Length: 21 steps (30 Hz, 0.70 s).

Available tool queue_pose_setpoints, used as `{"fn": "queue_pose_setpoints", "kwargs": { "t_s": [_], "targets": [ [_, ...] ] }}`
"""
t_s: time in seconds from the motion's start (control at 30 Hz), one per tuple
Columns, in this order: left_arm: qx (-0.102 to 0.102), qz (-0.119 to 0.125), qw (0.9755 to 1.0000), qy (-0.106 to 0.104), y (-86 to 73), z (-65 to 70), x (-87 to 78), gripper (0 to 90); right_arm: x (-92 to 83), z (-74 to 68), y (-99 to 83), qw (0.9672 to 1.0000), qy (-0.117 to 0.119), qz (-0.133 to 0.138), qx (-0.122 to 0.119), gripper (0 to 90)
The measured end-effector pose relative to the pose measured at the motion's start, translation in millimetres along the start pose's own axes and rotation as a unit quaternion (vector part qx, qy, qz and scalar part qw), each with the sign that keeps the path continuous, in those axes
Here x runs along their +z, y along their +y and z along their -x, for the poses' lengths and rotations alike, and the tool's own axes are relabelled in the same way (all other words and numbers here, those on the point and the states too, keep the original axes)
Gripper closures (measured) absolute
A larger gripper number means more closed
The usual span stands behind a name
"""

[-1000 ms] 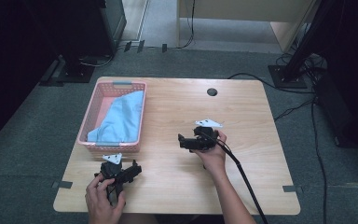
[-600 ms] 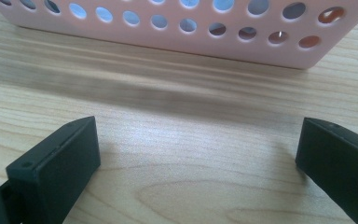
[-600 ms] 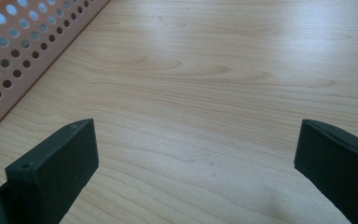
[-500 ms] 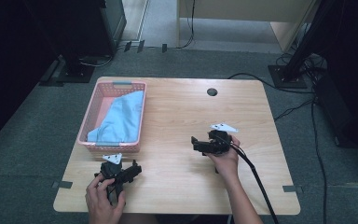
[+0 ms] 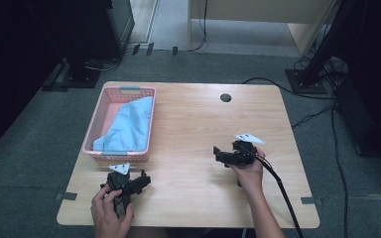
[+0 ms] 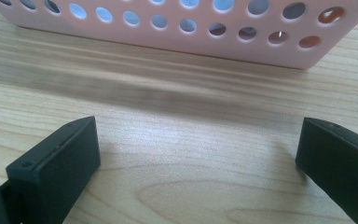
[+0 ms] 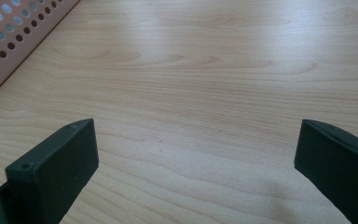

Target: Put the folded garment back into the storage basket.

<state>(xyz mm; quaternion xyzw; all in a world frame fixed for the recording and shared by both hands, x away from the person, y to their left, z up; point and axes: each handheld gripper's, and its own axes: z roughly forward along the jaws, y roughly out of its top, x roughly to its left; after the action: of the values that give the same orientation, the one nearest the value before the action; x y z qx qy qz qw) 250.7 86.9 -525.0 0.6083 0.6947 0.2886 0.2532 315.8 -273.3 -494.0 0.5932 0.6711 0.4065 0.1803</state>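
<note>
High view overhead; gripper views skim table (image 5: 188,124).

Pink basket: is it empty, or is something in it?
Not empty. The pink basket holds a light blue cloth, crumpled and covering most of its floor in the high view.

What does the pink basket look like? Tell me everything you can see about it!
The pink basket is a rectangular tray that looks like plastic, with rows of round holes in its walls. It sits flat near the left edge of the wooden table. A light blue cloth lies rumpled inside, covering most of the bottom. The left tongs point toward its near wall, open and not touching it.
</note>
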Motion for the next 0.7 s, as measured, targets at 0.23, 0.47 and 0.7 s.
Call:
{"fn": "queue_pose_setpoints", "kwargs": {
  "t_s": [0.23, 0.47, 0.7],
  "targets": [
    [0.0, 0.0, 1.0, 0.0, 0.0, 0.0, 0.0, 0.0, -3.6, 9.7, -4.2, 0.9999, -0.008, -0.001, 0.006, 0.0],
    [0.0, 0.0, 1.0, 0.0, 0.0, 0.0, 0.0, 0.0, -8.0, 20.5, -9.1, 0.9998, -0.016, -0.003, 0.011, 0.0],
    [0.0, 0.0, 1.0, 0.0, 0.0, 0.0, 0.0, 0.0, -14.1, 30.4, -12.7, 0.9996, -0.023, -0.003, 0.019, 0.0]
  ]
}}
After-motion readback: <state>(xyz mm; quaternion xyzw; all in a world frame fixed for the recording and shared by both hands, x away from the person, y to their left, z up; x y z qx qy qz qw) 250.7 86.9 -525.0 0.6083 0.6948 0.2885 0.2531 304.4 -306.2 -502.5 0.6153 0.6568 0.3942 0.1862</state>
